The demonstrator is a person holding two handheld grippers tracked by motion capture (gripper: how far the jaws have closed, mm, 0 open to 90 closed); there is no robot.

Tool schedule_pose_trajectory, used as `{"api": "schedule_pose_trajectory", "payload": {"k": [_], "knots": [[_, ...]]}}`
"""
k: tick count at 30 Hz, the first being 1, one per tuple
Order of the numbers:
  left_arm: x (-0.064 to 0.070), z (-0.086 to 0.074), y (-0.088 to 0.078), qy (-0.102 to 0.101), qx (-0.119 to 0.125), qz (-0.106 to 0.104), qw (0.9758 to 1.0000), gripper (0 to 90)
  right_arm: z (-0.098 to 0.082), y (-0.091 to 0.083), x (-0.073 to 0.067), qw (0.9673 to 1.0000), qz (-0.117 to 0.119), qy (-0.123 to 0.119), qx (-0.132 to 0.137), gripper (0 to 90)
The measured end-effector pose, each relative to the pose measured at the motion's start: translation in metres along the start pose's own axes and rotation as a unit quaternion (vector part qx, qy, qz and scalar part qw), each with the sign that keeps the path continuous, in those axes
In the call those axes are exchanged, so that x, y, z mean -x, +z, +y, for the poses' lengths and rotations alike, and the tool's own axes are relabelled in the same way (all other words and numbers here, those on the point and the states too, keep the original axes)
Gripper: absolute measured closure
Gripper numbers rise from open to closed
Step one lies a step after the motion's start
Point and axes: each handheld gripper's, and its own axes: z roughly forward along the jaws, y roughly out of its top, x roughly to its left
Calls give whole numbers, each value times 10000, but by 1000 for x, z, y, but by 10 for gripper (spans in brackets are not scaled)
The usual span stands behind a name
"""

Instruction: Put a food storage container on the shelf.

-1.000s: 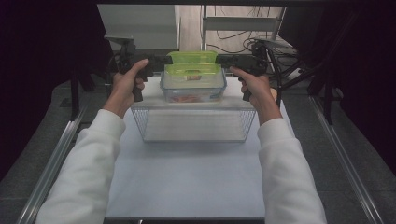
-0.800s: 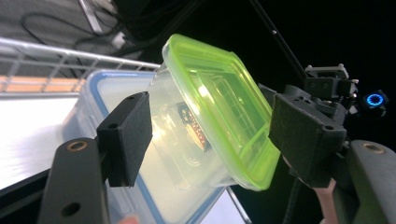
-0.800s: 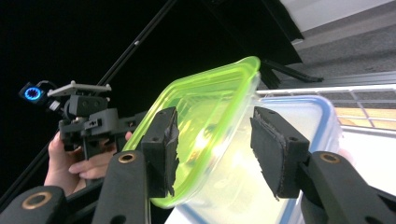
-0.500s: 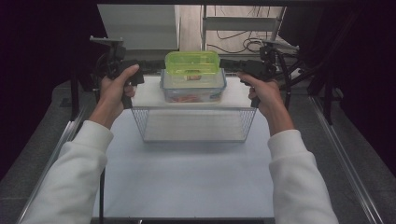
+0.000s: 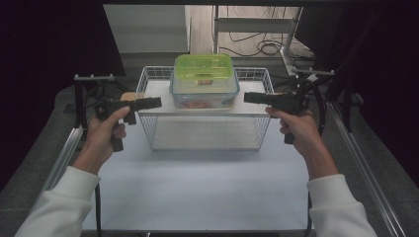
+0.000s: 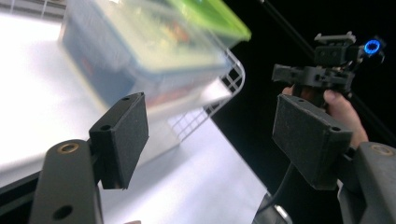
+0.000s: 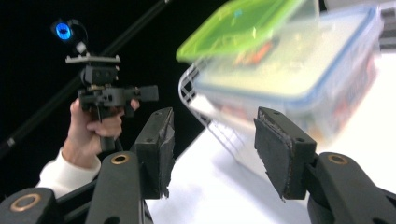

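1 box (image 5: 204, 88), green lid, on 1 wire rack (image 5: 148, 81) | 2 grippers: left (image 5: 148, 103), right (image 5: 254, 98) | both jaws empty, apart, just been opening | flanking box, not touching

A clear plastic food container with a lime-green lid (image 5: 204, 81) sits on the white shelf board of a white wire basket rack (image 5: 148, 76) at the far end of a white table (image 5: 197, 187). Either side of the rack, white-sleeved hands hold black two-jaw grippers: the left gripper (image 5: 157, 102) just beside its left edge, the right gripper (image 5: 247, 97) just beside its right, both pointing inward, jaws just opening, nothing between them.
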Motion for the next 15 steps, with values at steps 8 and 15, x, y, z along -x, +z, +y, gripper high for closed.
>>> {"api": "schedule_pose_trajectory", "payload": {"k": [8, 15], "knots": [[-6, -70, -12, 402, -253, 270, 9985, 266, -52, -10, -4, 9985, -150, -414, -326, 455], [-15, -127, -7, 637, -672, 546, 9942, 266, -113, -5, 10, 9933, -450, -704, -802, 413]]}}
